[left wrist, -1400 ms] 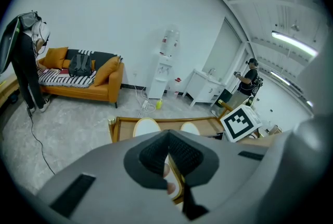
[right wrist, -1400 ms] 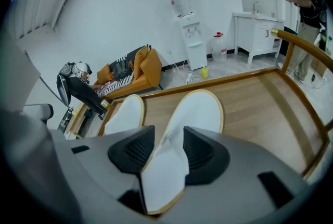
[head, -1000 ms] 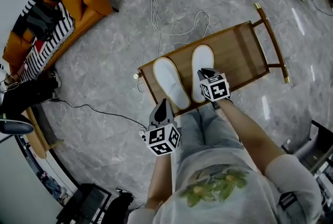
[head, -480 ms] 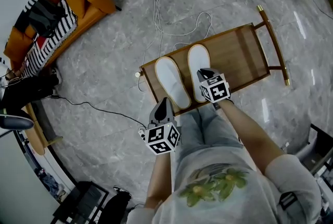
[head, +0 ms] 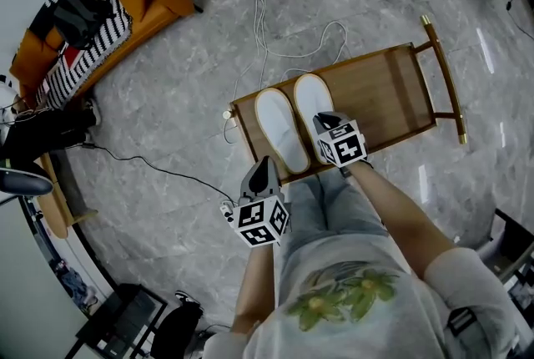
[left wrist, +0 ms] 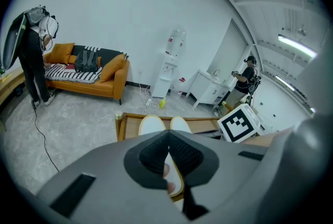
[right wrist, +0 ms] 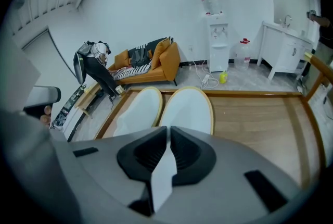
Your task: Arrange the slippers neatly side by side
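We begin with the right gripper (right wrist: 167, 145). Its jaws are almost together and have just been closing. A thin white strip sits pinched between them. We think it is the heel end of the right slipper (right wrist: 190, 108), because that slipper starts right in front of the jaws. The gripper tips down over the near end of the slipper, and we think this is so it can slide that slipper around.

The left gripper (left wrist: 167, 152) has its jaws shut with nothing in them. From the head view it hangs by the person's leg, just off the near edge of the wooden tray (head: 392, 90). We think it is only waiting, since one gripper is enough for this job.

Both slippers lie on the left part of the tray, toes pointing away from the person. The left slipper (head: 279, 128) and the right slipper lie right next to each other, close enough to look like they touch. They slant the same way.

A second ago it was not like this. The toes of the two slippers pointed apart, with a strip of wood showing between them. Now that gap is closed. The right slipper has swung over to the left one. The left slipper and the left gripper look the same as before. We think the pair is nearly neat now.
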`<state>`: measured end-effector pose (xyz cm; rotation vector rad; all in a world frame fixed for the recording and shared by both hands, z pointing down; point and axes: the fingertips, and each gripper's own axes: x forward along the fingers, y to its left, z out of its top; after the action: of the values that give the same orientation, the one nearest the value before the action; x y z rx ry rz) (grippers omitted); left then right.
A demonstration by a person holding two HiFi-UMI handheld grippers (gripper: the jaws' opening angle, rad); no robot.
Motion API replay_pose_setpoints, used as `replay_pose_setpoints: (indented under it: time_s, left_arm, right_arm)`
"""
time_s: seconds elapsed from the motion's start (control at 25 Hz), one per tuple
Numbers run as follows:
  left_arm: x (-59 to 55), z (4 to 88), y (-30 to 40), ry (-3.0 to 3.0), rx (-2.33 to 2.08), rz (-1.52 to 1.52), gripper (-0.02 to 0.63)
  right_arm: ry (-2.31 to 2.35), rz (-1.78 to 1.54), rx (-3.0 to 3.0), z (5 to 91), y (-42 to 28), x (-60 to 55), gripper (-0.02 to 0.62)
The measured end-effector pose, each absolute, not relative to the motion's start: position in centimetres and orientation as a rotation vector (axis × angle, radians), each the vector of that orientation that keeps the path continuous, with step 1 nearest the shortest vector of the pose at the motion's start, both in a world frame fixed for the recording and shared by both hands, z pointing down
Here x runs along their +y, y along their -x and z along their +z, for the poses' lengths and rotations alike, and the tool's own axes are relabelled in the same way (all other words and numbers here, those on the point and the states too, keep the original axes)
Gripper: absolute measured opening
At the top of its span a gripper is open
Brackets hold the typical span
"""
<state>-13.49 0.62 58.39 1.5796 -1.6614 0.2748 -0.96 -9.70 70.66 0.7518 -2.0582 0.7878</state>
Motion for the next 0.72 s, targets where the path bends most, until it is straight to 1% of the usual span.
replay_pose_setpoints:
  time_s: [0.56,0.72]
  left_arm:
    - [0.9,58.4,14.4,-1.547,-1.686,0.273,0.015]
    - [0.6,58.2,14.3,-1.554,-1.69,0.272,0.015]
  right_arm:
    - [-0.67,0.788,-2.047,71.1,2.5,-9.0,0.037]
    - [-0.648,0.79,-2.048,71.1,2.6,-8.9,0.085]
